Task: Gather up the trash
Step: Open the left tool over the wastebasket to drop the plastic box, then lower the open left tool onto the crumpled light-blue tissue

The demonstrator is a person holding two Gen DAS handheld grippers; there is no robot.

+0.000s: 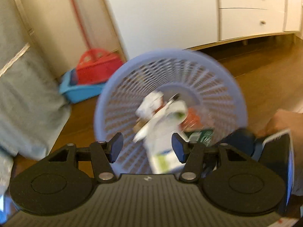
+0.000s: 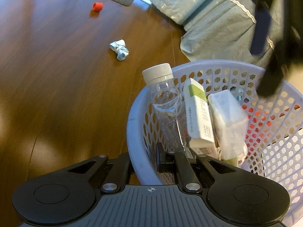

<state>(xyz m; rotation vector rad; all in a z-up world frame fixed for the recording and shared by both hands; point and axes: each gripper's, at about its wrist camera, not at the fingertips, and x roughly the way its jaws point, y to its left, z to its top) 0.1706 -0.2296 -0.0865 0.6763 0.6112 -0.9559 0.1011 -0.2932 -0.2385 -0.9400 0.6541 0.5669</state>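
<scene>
Right gripper (image 2: 145, 162): the jaws are pressed together on the near rim of the lavender perforated plastic basket (image 2: 132, 132), one finger outside the wall and one inside.
Left gripper (image 1: 146, 147): the jaws are spread about halfway; a white carton with a green label (image 1: 162, 151) is seen between the blue pads (image 1: 116, 147), and whether it is touched cannot be told through the blur.
Basket contents: a clear plastic bottle with a white screw cap (image 2: 164, 102) is leaned against the left wall; just right of it stand the white carton (image 2: 197, 113) and a pale, cloudy wrapped packet (image 2: 227, 121). Crumpled white paper (image 1: 151, 104) and something orange (image 1: 193, 117) are seen deeper inside.
Hand: a person's hand (image 1: 280, 121) is seen at the right edge of the left wrist view.
Floor trash: a crumpled pale blue-white wad (image 2: 119, 49) is left on the brown wooden floor (image 2: 56, 75), well apart from the basket; further off lies a small red cap (image 2: 98, 6).
Far left: a red dustpan in a blue tray (image 1: 89, 81) is seen beside the teal bed cover (image 1: 24, 94).
Far right: white drawers (image 1: 251, 9) are seen along the wall.
</scene>
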